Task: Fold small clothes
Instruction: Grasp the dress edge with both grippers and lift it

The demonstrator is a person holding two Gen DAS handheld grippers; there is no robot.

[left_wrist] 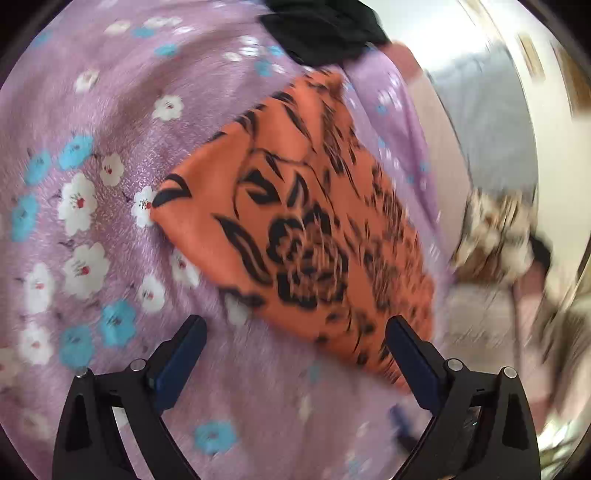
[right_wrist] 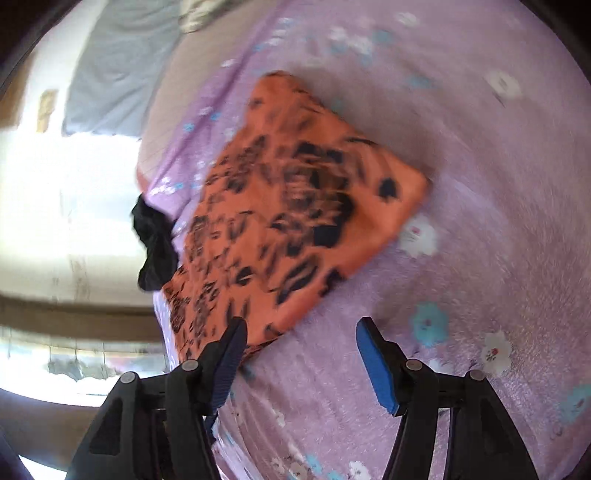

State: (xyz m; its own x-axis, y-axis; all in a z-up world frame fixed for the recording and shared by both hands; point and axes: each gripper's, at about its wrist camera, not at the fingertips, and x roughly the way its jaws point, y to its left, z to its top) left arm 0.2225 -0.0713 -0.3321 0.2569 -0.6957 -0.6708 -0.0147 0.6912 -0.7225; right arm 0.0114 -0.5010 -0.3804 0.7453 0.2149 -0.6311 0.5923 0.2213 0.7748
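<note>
Orange cloth [left_wrist: 295, 229]: a small orange piece with a black flower print, lying flat and folded to a four-cornered shape on the bed cover, in the middle of both views.
Bed cover [left_wrist: 110, 129]: lilac fabric with white and blue flowers; it fills most of each view and carries the cloth.
Left tongs [left_wrist: 295, 354]: released, jaws wide apart at the bottom of the left view; the right finger lies over the lower corner of the orange cloth, but nothing is gripped.
Right tongs [right_wrist: 301, 350]: released, nothing between the jaws; the left finger stands in front of the lower edge of the orange cloth, the right finger is over bare bed cover.
Black garment [left_wrist: 321, 29]: a dark crumpled piece at the top of the left view, just beside the far corner of the orange cloth; in the right view it is at the left edge of the bed.
Patterned bundle [left_wrist: 495, 236]: brown and white fabric at the right of the left view, too blurred to tell what it is.
Grey fabric [right_wrist: 114, 74]: upper left of the right view, beyond the bed cover.
</note>
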